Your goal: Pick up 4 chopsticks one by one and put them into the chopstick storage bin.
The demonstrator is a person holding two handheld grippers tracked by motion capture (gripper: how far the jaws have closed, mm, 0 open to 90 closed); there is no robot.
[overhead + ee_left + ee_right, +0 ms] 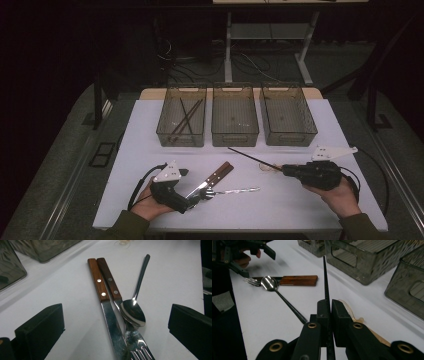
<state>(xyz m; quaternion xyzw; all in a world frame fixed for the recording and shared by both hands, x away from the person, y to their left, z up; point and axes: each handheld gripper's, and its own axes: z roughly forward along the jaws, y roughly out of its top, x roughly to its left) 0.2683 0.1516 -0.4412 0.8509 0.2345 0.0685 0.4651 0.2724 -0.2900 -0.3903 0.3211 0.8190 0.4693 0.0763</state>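
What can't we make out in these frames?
- Fork: tines cut off by the bottom edge, left gripper view.
- Knife: blade tip runs off the same edge.
- Chopstick: rear end hidden between the right hand-held gripper jaws, right gripper view.
- Contents of the left bin: too small and dark to count, high view.

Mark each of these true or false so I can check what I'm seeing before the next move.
1. The right gripper is shut on a chopstick. True.
2. The left gripper is clamped on the spoon. False: its jaws stand open on either side of the cutlery.
3. The left bin holds chopsticks. True.
4. The spoon lies in the middle bin. False: it lies on the table, its bowl over the fork.
5. The knife has a wooden handle. True.
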